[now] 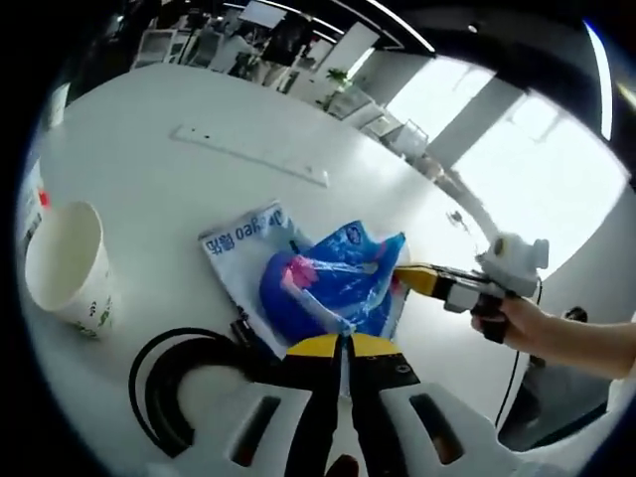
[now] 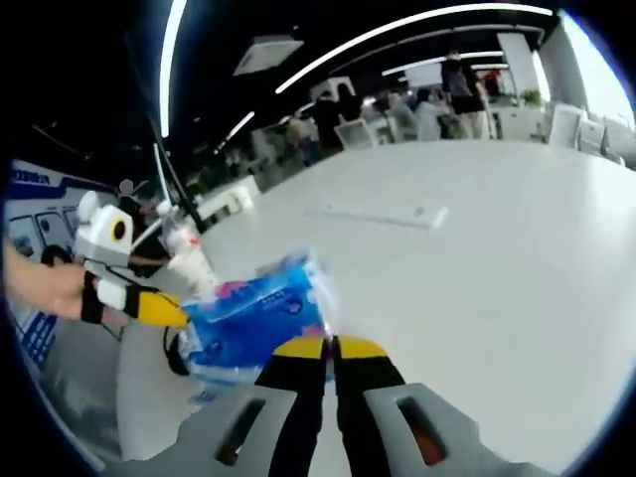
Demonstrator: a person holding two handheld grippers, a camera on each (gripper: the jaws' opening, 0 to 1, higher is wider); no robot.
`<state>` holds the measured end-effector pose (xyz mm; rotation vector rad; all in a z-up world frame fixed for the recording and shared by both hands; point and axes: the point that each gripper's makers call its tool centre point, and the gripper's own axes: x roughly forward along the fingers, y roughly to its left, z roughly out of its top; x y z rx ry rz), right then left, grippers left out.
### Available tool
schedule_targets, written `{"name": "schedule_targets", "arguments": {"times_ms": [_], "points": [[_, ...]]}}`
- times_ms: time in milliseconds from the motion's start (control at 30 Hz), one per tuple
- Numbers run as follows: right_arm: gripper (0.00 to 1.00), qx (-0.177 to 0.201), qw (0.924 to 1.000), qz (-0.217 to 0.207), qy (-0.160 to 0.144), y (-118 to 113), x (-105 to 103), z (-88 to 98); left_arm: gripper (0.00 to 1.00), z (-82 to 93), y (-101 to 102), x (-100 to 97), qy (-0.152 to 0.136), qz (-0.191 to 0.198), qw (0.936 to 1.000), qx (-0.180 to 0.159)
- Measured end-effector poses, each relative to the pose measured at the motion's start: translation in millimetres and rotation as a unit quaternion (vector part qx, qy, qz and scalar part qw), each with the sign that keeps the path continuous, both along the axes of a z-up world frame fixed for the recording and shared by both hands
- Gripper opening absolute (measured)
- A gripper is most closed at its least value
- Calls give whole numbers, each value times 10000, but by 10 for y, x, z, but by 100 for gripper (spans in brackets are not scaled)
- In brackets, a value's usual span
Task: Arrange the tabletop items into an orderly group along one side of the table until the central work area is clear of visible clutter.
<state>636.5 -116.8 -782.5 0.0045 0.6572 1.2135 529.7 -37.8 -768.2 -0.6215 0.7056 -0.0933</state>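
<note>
The blue tissue pack (image 1: 333, 283) is being pinched from both ends beside the paper cup (image 1: 68, 268), jaws of the left gripper (image 1: 341, 345) and right gripper (image 2: 329, 347) pressed together. It should be carried level toward the cup, since the film could be torn.

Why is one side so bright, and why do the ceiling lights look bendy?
Left gripper view: the windows are blown out white, washing out the white table nearby. Right gripper view: the fisheye lens curves the ceiling light strips, and the blue package looks slightly blurred.
</note>
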Motion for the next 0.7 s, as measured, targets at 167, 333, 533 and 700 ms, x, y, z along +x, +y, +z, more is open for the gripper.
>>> {"name": "schedule_targets", "arguments": {"times_ms": [167,333,533,700], "points": [[0,48,9997,-252,-21,-198,-27,44,0,39,-125,38,-84,-215,9997,-5],[0,52,9989,-475,-6,-395,-74,39,0,57,-232,63,-138,-350,9993,-38],[0,11,9978,-658,-24,-600,-83,53,0,70,-374,114,-181,-530,9984,-73],[0,-41,9973,-725,-97,-761,-67,76,0,68,-488,148,-188,-613,9978,-187]]}}
